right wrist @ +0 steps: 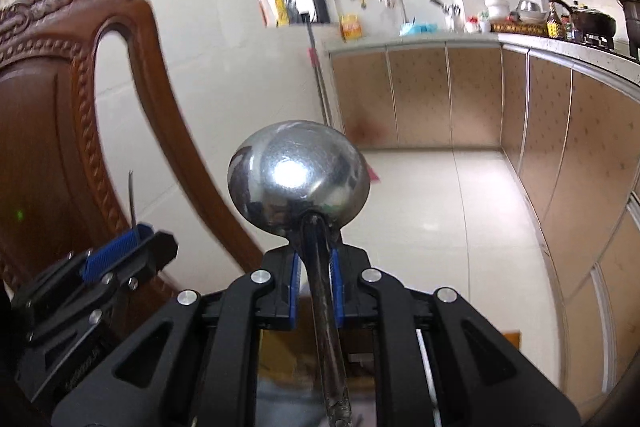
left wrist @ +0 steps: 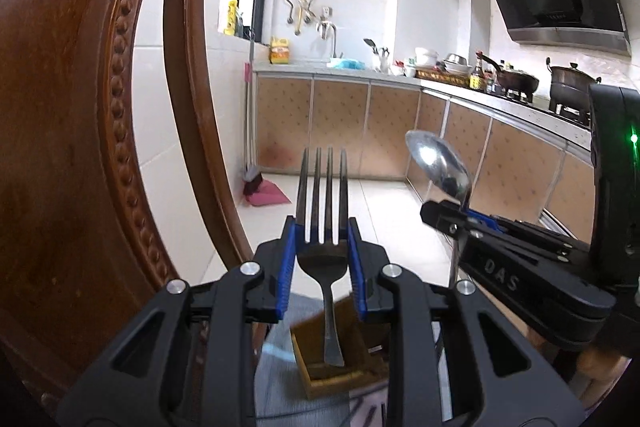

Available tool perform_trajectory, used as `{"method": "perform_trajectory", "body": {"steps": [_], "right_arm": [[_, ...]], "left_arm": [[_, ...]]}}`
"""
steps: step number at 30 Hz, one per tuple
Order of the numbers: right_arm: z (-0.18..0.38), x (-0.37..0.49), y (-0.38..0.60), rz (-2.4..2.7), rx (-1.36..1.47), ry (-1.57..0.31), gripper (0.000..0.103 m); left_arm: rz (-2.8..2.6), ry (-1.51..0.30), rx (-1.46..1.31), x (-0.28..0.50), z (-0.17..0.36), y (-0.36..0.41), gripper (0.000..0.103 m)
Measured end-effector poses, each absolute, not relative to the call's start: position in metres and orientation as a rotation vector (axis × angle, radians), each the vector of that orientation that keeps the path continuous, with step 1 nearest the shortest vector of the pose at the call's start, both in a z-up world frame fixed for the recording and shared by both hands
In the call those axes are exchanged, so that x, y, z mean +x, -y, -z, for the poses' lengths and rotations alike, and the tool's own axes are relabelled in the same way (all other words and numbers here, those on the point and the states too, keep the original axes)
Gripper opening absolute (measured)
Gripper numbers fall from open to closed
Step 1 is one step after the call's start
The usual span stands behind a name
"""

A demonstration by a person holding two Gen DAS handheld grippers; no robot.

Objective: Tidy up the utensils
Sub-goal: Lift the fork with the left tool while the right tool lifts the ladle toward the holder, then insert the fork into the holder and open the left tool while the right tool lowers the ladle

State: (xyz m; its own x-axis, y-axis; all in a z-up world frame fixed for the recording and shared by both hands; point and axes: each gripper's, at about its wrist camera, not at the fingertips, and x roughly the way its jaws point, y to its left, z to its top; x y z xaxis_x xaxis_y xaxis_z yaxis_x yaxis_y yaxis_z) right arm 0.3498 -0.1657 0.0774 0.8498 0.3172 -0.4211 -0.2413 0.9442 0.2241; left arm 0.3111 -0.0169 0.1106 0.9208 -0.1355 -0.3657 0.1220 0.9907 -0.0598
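- The step in hand seems to be the carrying of two utensils toward their holder: the left claw (left wrist: 322,251) is clenched on the fork (left wrist: 322,227), and the right claw (right wrist: 316,279) is clenched on the spoon (right wrist: 298,179).
- The fork stands upright, tines up, gripped at the base of its tines between the blue pads (left wrist: 289,267); its handle hangs down, with the tip over the opening of the wooden holder (left wrist: 340,363), which sits low between the claw's arms.
- The spoon is held by the neck, bowl upward, with the handle pointing down toward the camera.
- As a judgement, the next move calls for lowering the fork straight down until the handle is well inside the holder, and only then releasing; the spoon must wait or go in beside it, so that the two claws do not collide.
- The left wrist view shows the holder and also the right claw from the side with the spoon in it; the right wrist view does not show the holder clearly, only a blurred brown area under the claw.
- The right wrist view shows the left claw at the lower left, in front of the carved wooden chair (right wrist: 60,107), but of the fork only a thin edge.
- Both views show the kitchen surface (left wrist: 360,71) and the tiled floor (right wrist: 440,207) behind.
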Motion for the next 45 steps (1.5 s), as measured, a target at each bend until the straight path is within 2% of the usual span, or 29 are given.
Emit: {"method": "perform_trajectory", "body": {"steps": [7, 13, 22, 28, 42, 45], "right_arm": [[-0.070, 0.376, 0.171, -0.259, 0.244, -0.337, 0.014], [-0.041, 0.370, 0.162, -0.220, 0.222, -0.207, 0.014], [-0.038, 0.377, 0.162, -0.232, 0.253, -0.115, 0.014], [-0.011, 0.380, 0.157, -0.252, 0.252, -0.161, 0.014], [0.005, 0.358, 0.171, -0.261, 0.214, -0.255, 0.014], [0.011, 0.340, 0.171, -0.233, 0.146, -0.253, 0.010]], "left_arm": [[0.121, -0.375, -0.041, 0.333, -0.099, 0.019, 0.024], [0.121, -0.389, -0.043, 0.342, -0.082, 0.018, 0.024], [0.137, -0.395, -0.069, 0.343, -0.071, 0.013, 0.024], [0.150, -0.421, -0.077, 0.343, -0.057, 0.013, 0.024], [0.169, -0.482, -0.096, 0.344, -0.023, 0.014, 0.024], [0.177, -0.487, -0.097, 0.341, -0.019, 0.014, 0.024]]}}
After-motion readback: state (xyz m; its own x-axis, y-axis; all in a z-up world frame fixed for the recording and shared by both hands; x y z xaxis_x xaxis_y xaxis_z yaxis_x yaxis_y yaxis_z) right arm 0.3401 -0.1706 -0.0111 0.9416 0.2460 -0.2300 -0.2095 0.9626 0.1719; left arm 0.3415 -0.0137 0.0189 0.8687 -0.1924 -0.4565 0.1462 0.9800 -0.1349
